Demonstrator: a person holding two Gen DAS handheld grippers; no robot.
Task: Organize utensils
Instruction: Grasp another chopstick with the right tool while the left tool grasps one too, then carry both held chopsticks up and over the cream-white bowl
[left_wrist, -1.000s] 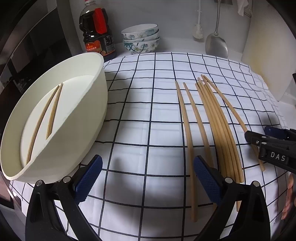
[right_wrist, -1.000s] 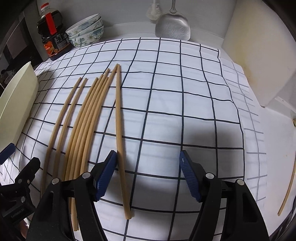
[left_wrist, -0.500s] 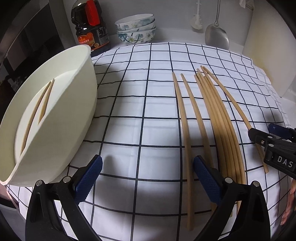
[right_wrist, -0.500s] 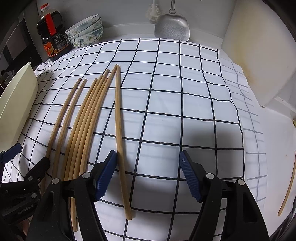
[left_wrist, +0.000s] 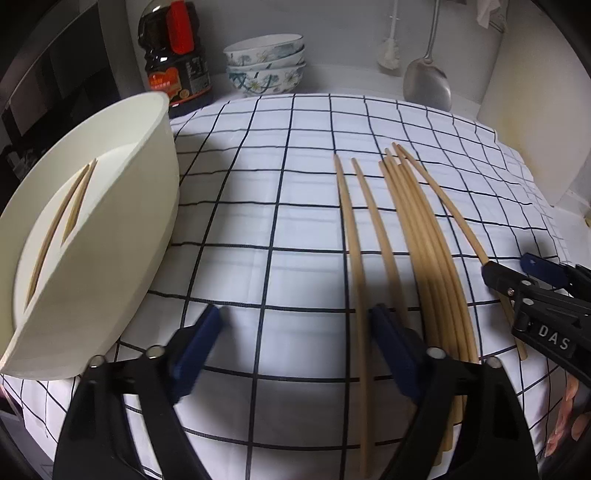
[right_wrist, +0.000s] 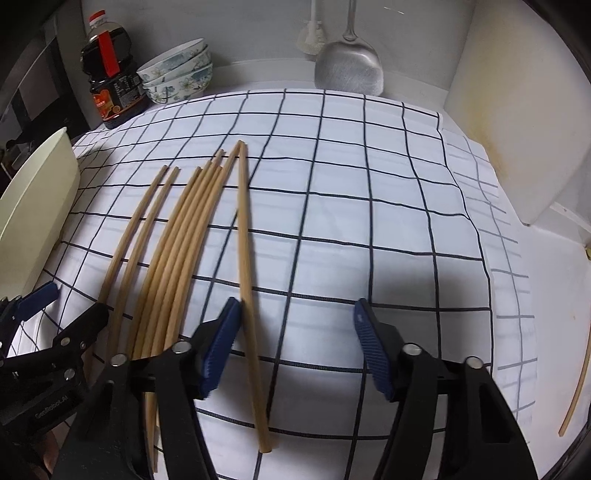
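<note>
Long bamboo chopsticks (left_wrist: 417, 236) lie side by side on the checked cloth (left_wrist: 280, 206), right of the cream plastic tub (left_wrist: 110, 236) holding two more.

At the back of your desk (right_wrist: 554, 295) stands a dark sauce bottle (left_wrist: 177, 55) beside three stacked floral bowls (left_wrist: 266, 62). A metal spatula (right_wrist: 349, 62) and a white brush (left_wrist: 391, 48) hang there, above your checked cloth (left_wrist: 288, 206).

Near ends of the bundled chopsticks (right_wrist: 173, 258) vanish behind the right claw (right_wrist: 295, 343)
</note>
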